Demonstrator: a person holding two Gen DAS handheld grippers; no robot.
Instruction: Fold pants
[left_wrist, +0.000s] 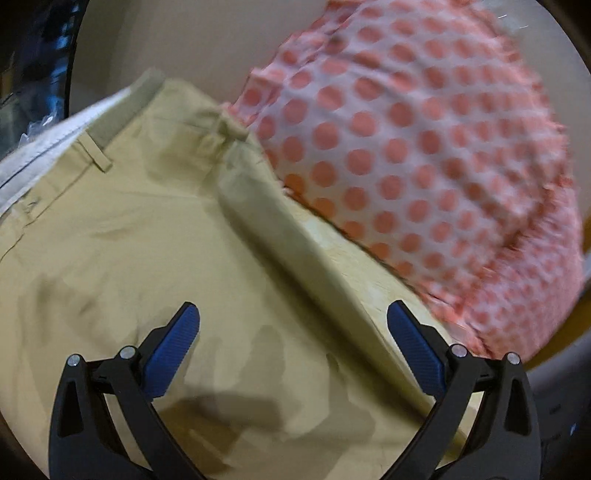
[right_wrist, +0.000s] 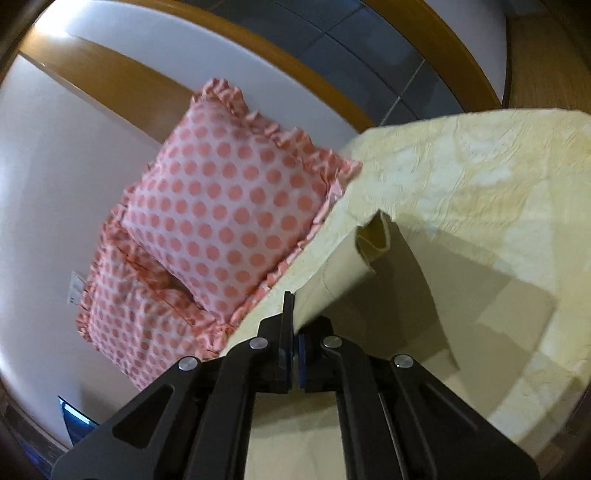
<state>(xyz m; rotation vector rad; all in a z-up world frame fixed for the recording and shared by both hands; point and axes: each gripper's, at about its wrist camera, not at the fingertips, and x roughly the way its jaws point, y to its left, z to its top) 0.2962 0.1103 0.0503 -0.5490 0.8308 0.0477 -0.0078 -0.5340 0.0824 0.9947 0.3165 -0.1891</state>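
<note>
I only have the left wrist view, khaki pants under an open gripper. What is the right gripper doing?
Observer: The right gripper is shut on a lifted piece of the pants, which hangs up off the bedspread.
Operator: Can you see the cuff end?
Observer: Yes, an open hem shows at the top of the raised piece.
Operator: How many dotted pillows are there? I see one.
Observer: Two; one pillow lies on top of a second pillow, both against the white wall.
</note>
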